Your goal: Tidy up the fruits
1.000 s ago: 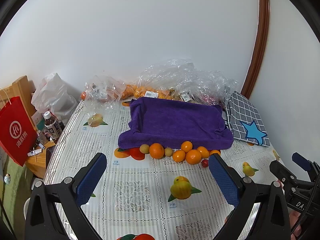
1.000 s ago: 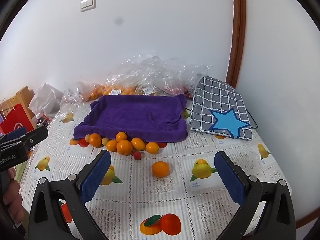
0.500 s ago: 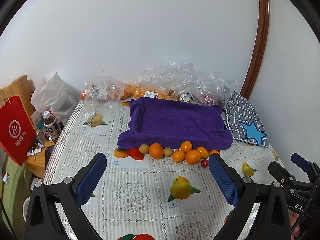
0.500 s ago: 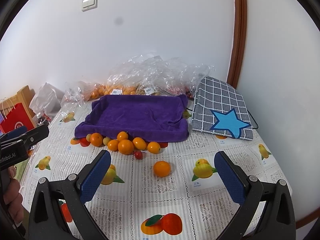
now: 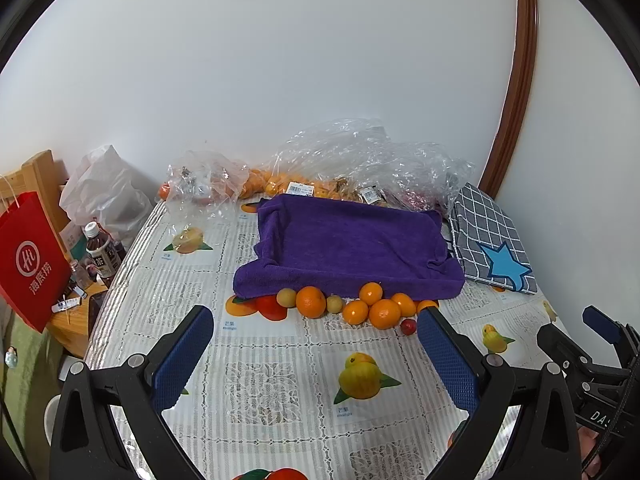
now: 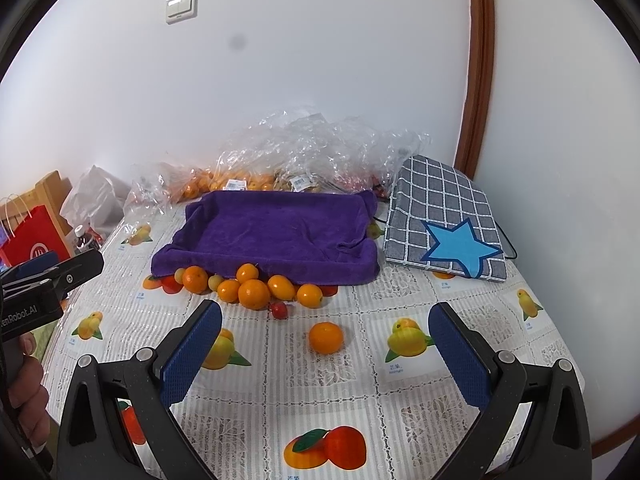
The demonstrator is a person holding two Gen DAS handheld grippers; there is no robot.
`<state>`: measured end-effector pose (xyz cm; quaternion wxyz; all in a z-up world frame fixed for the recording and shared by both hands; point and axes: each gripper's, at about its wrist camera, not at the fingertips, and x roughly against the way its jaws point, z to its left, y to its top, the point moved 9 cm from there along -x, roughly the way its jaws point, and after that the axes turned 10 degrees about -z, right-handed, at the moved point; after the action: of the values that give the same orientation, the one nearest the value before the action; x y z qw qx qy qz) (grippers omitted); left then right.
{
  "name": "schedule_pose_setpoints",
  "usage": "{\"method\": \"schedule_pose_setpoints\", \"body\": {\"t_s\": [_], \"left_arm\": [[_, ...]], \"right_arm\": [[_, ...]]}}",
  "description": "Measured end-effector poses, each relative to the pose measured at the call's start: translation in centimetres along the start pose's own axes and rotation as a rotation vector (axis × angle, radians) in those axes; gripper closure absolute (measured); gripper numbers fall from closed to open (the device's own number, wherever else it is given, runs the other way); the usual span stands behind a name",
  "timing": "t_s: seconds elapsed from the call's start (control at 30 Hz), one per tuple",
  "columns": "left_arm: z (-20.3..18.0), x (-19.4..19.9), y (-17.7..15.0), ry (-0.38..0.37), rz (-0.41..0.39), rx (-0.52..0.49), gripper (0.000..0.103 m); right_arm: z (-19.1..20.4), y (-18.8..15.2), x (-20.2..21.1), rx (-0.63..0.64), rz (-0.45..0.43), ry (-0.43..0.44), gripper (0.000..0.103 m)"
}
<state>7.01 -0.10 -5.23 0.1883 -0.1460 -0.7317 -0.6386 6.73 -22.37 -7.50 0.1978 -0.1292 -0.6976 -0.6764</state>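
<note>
Hovering above bench, right gripper (image 6: 325, 354) spread wide, empty – lone orange (image 6: 326, 337) lies between fingers, near fruit row (image 6: 248, 286) fronting purple towel (image 6: 276, 236). Left gripper (image 5: 314, 354) likewise released. Risk – off-centre pinch rolls orange away.

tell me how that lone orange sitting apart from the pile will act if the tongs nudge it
The lone orange is round and rests free on the flat tablecloth, so it would probably roll. Its skin looks smooth, so it might slip between the open right tongs if pinched off-center.
</note>
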Motion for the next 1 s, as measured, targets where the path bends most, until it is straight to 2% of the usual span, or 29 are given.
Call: {"method": "schedule_pose_setpoints", "body": {"t_s": [0.33, 0.6, 0.7, 0.83, 1.0], "left_arm": [[-0.5, 0.0, -0.2, 0.001, 0.003, 0.004, 0.001], [-0.1, -2.4, -2.1, 0.003, 0.03, 0.013, 0.001], [0.4, -3.0, -2.8, 0.002, 0.062, 0.031, 0.001], [1.1, -4.2, -4.1, 0.011, 0.107, 0.049, 0.001], [2.3, -6.2, -5.6, 0.026, 0.118, 0.043, 0.002]], "right_arm": [[0.3, -0.1, 0.1, 0.002, 0.0, 0.005, 0.001], [0.4, -1.1, -1.2, 0.011, 0.018, 0.001, 0.001], [0.3, -1.8, -2.0, 0.008, 0.028, -0.002, 0.001], [0.1, -3.2, -3.7, -0.004, 0.061, 0.001, 0.008], [-0.2, -5.6, -6.4, -0.031, 0.12, 0.003, 0.014]]}}
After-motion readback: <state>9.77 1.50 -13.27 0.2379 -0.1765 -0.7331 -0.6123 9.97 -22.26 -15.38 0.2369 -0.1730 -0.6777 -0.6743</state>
